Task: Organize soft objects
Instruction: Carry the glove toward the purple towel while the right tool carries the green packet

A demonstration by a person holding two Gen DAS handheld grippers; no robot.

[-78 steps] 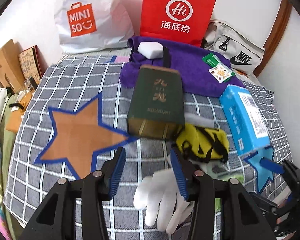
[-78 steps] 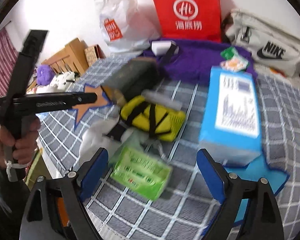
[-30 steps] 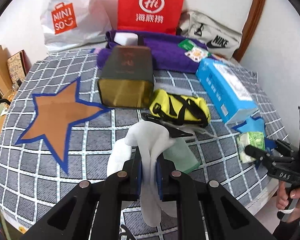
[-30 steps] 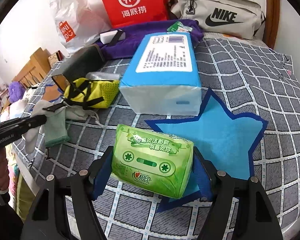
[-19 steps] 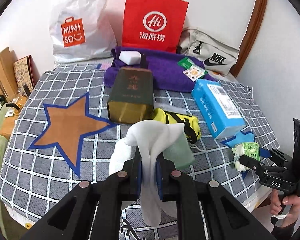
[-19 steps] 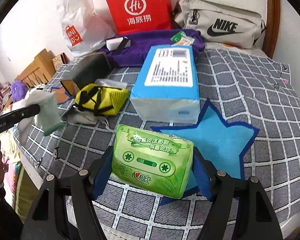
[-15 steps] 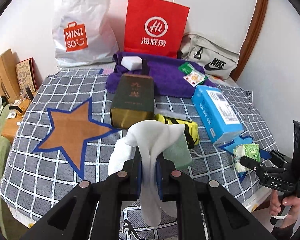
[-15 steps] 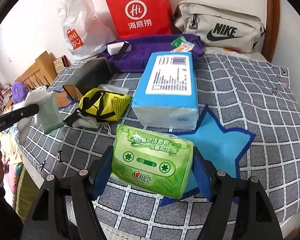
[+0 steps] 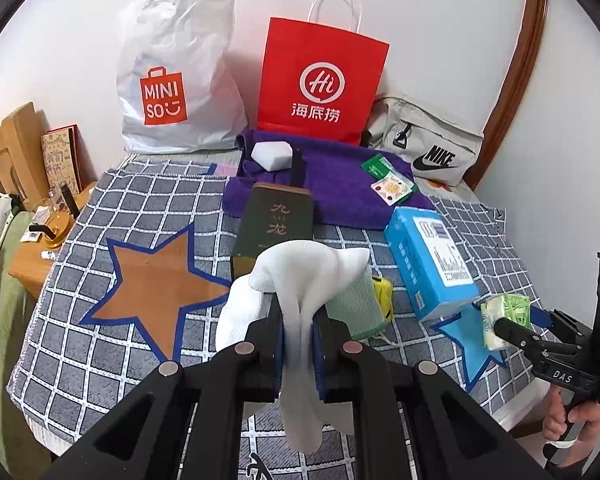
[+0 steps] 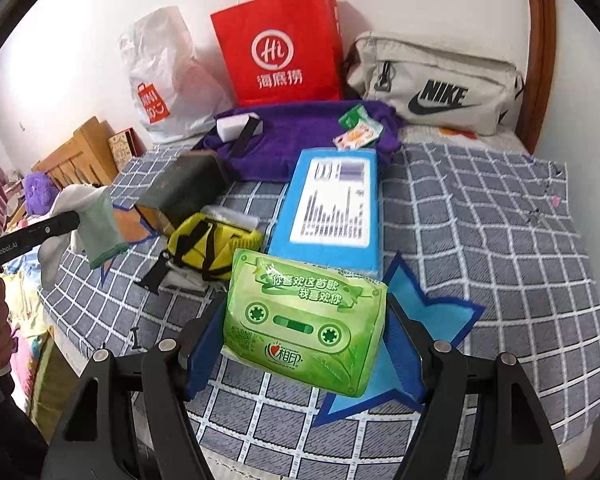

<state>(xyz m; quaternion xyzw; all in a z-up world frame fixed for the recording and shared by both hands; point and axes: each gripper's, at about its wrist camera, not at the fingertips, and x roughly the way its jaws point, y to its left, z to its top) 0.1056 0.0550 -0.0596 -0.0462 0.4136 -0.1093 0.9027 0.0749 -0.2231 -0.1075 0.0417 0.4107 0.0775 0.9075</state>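
My left gripper (image 9: 299,332) was clenched on a white glove (image 9: 300,276) with a green cuff, lifted above the checked cloth (image 9: 100,344) near the orange star (image 9: 156,284). My right gripper (image 10: 306,344) grasped a green tissue pack (image 10: 304,320) between its fingers, over the blue star (image 10: 424,304).

- A lived-in bedroom in a home.
- A bed (image 9: 480,216) covered by a grey checked cloth stands against a plain white wall (image 9: 440,20), with a curved wooden headboard (image 9: 512,80) at its far corner.
- Shopping bags lean on the wall: a white plastic bag (image 9: 176,80) and a red paper bag (image 9: 320,80), with a beige waist bag (image 9: 424,148) beside them.
- A wooden bedside table (image 9: 28,264) with small items sits at one side, by wooden furniture (image 10: 80,152).
- A purple towel (image 9: 332,192) lies on the bed.
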